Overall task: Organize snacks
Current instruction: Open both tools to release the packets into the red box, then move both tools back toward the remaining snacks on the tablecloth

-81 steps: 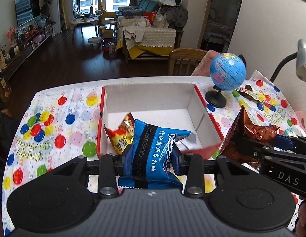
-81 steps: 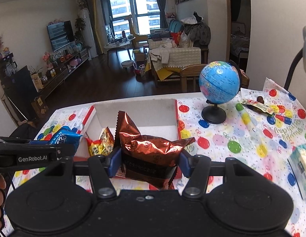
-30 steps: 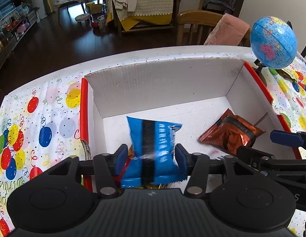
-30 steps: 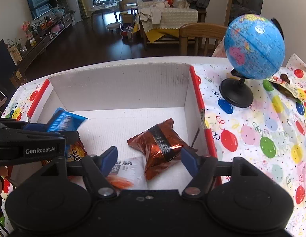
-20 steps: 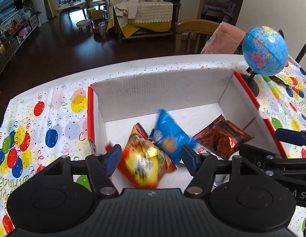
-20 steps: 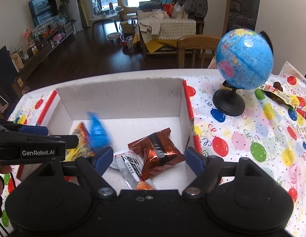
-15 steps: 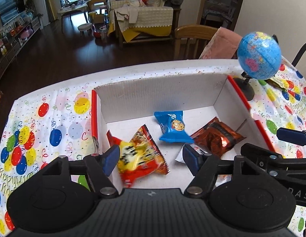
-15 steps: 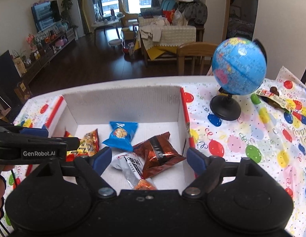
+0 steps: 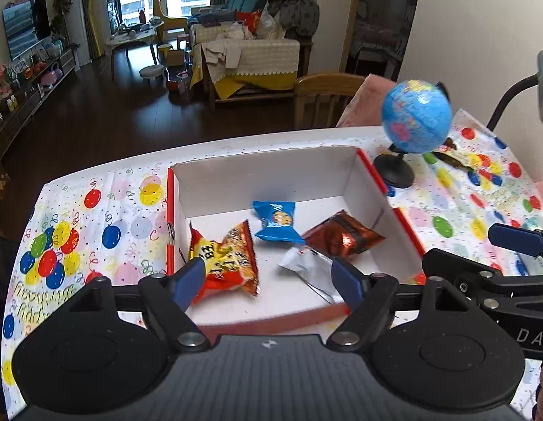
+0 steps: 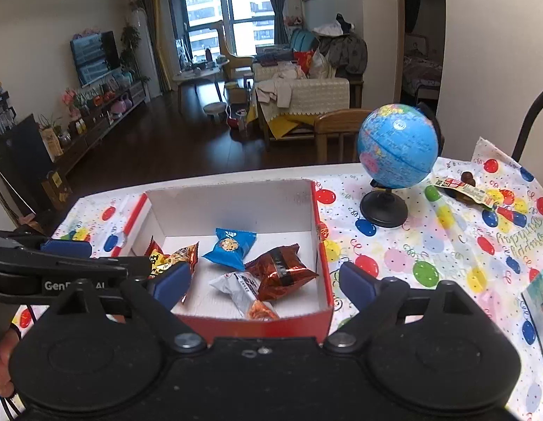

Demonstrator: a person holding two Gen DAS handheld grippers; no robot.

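A white box with red outer walls (image 9: 268,175) (image 10: 229,203) sits on the balloon tablecloth. Inside lie a blue cookie packet (image 9: 275,220) (image 10: 230,247), a brown foil packet (image 9: 341,238) (image 10: 280,270), a red-and-yellow packet (image 9: 226,259) (image 10: 173,256) and a white packet (image 9: 308,270) (image 10: 240,289). My left gripper (image 9: 269,280) hangs above the box's near edge, jaws opening, nothing between them. My right gripper (image 10: 262,284) is likewise above the near wall, jaws opening and empty. Each gripper shows at the side of the other's view.
A small blue globe (image 9: 415,122) (image 10: 397,151) on a black stand is right of the box. A snack wrapper (image 10: 461,187) lies beyond the globe, and a pale packet (image 10: 538,301) at the right edge. A wooden chair (image 9: 327,94) stands behind the table.
Both grippers let go of their packets, the blue one and the brown one, which now lie in the box. Both have widened and drawn back and up from the box.
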